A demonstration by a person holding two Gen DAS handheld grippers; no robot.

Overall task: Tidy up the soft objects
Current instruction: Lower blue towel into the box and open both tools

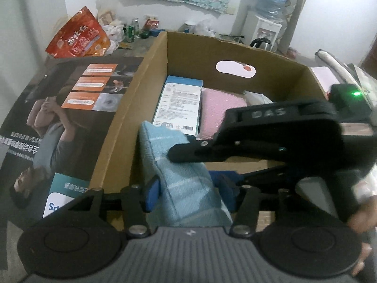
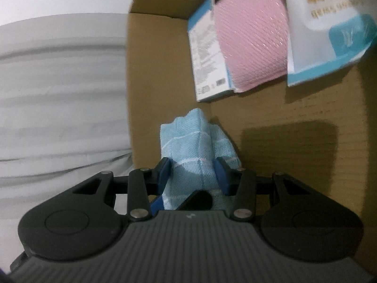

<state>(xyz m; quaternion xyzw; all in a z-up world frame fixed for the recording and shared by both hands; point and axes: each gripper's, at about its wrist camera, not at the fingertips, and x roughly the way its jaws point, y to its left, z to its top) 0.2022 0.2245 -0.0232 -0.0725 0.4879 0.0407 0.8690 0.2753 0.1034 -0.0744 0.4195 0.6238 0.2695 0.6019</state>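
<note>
A light blue checked towel (image 1: 186, 181) hangs over the near end of an open cardboard box (image 1: 153, 54). My left gripper (image 1: 189, 189) is open, its blue pads (image 1: 153, 195) standing on either side of the towel without pressing it. My right gripper (image 1: 186, 155) reaches in from the right and grips the same towel higher up. In the right wrist view the right gripper (image 2: 192, 168) is shut on the towel (image 2: 188, 141), above the box floor (image 2: 306, 141). A pink wrapped bundle (image 1: 221, 113) (image 2: 249, 40) lies at the far end of the box.
A white and blue carton (image 1: 179, 103) (image 2: 207, 54) and a white and teal packet (image 2: 329, 30) lie beside the pink bundle. A printed flap (image 1: 70, 118) spreads left of the box. Behind it are a red bag (image 1: 80, 35), cans (image 1: 132, 30) and a water dispenser (image 1: 266, 28). White bedding (image 2: 59, 94) lies outside the box.
</note>
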